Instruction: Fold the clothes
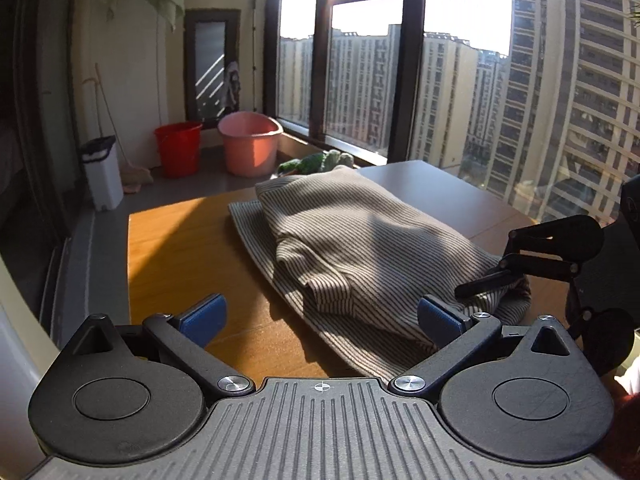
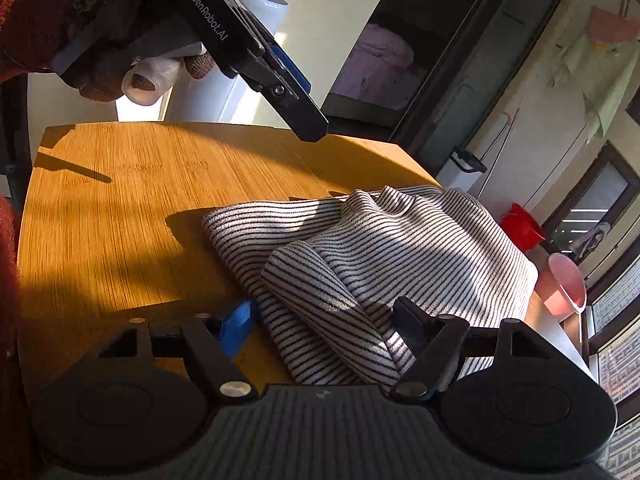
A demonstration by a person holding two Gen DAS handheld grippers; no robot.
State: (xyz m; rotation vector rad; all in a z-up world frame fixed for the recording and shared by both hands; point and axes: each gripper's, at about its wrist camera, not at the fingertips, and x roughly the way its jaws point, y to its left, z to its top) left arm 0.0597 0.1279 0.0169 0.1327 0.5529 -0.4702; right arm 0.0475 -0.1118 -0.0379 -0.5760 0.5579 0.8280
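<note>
A grey-and-white striped garment [image 1: 360,240] lies partly folded on the wooden table [image 1: 180,264], one layer doubled over a flat lower layer. In the left wrist view my left gripper [image 1: 322,322] is open, its blue pads spread wide over the garment's near edge and bare wood, holding nothing. My right gripper [image 1: 480,286] reaches in from the right onto the garment's corner. In the right wrist view the right gripper [image 2: 324,324] is open, with a rolled fold of the striped garment [image 2: 400,248] lying between its fingers. The left gripper [image 2: 312,108] hovers above the table, held by a gloved hand [image 2: 104,40].
A red bucket [image 1: 178,148], a pink bucket [image 1: 250,144] and a white bin [image 1: 102,172] stand on the floor beyond the table's far left. A grey tabletop section [image 1: 440,192] adjoins the wood by the large window [image 1: 360,60]. Bare wood [image 2: 112,220] spreads left of the garment.
</note>
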